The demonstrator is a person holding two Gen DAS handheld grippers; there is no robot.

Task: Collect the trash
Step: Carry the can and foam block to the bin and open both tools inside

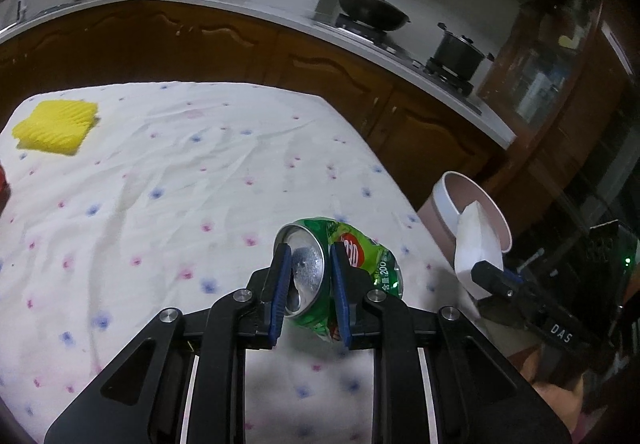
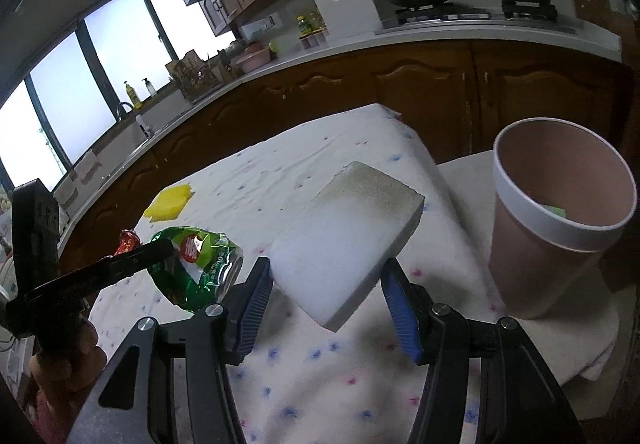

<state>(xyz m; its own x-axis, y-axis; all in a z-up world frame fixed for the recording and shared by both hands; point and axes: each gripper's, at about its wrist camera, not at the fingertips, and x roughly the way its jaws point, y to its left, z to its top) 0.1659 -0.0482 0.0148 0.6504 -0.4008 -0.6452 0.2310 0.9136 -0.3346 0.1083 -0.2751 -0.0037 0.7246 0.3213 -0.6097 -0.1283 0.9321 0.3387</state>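
both wrist cameras look steeply down along their fingers, close over the table point(image 1: 168, 172), sharing the bin point(image 2: 560, 228) and stove counter point(image 2: 440, 32).

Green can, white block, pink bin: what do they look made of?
Green can: thin metal, likely aluminium; crumpled wall, bare shiny silver lid, glossy print.
White block: looks like foam or sponge; matte, fine-grained face, crisp edges.
Pink bin: probably plastic; smooth matte wall, white rim band. Can't confirm.
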